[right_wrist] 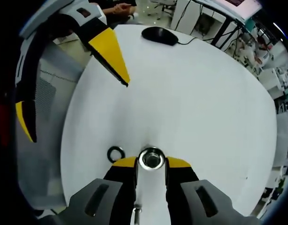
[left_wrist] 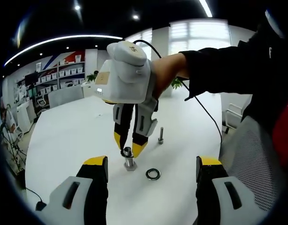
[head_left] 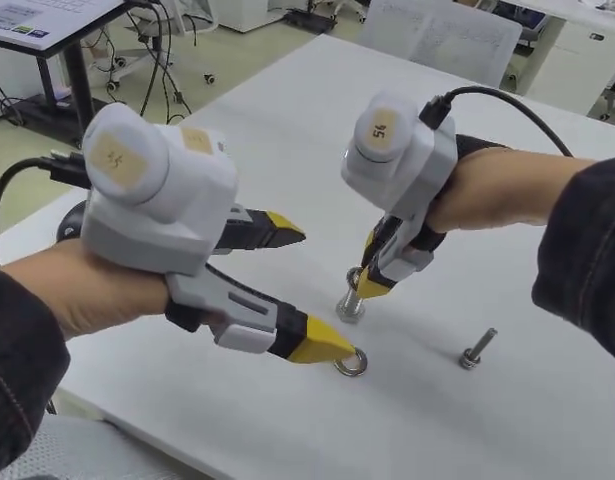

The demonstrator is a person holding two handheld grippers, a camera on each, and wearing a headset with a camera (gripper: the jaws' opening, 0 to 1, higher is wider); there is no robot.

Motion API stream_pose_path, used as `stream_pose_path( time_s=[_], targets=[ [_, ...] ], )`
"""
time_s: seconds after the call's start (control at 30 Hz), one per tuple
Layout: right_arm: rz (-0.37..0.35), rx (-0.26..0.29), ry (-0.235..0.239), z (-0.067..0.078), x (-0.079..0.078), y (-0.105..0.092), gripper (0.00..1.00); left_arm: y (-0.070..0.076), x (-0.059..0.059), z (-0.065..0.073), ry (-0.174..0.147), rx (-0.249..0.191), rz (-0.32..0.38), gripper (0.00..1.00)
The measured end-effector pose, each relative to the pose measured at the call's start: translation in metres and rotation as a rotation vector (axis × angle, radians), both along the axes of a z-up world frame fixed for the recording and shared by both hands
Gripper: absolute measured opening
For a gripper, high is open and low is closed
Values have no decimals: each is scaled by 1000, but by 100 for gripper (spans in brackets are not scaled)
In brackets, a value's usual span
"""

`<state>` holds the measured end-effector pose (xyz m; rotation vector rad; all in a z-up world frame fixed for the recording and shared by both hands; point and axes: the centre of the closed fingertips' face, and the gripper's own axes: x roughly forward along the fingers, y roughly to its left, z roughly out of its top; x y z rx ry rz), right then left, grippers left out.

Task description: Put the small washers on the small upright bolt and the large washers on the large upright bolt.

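Observation:
The large upright bolt (head_left: 350,307) stands mid-table. Just above its top, my right gripper (head_left: 370,277) is shut on a large washer (head_left: 354,279), holding it flat between the yellow tips; the washer (right_wrist: 151,158) is a steel ring in the right gripper view. Another large washer (head_left: 351,362) lies flat on the table beside the bolt, just off the lower yellow tip of my left gripper (head_left: 312,290). That gripper stands open and holds nothing. The small bolt (head_left: 476,349) stands further right. In the left gripper view, the bolt (left_wrist: 129,164) and loose washer (left_wrist: 153,174) lie ahead of the wide jaws.
The white table (head_left: 287,130) stretches away behind the bolts. A black mouse (right_wrist: 160,35) with its cable lies at the table's edge near my left arm. Desks, chairs and cables stand beyond the table.

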<state>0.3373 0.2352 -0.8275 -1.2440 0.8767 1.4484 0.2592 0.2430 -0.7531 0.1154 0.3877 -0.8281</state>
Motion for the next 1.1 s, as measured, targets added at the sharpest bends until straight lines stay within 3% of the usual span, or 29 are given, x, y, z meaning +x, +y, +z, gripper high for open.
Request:
stream_pose_path(
  time_s=[0.5, 1.1],
  targets=[
    [-15, -2, 16, -11, 1, -3, 24, 10, 7, -4, 2, 18, 52, 76],
    [-45, -8, 42, -33, 3, -6, 24, 10, 9, -8, 11, 30, 49, 76]
  ],
)
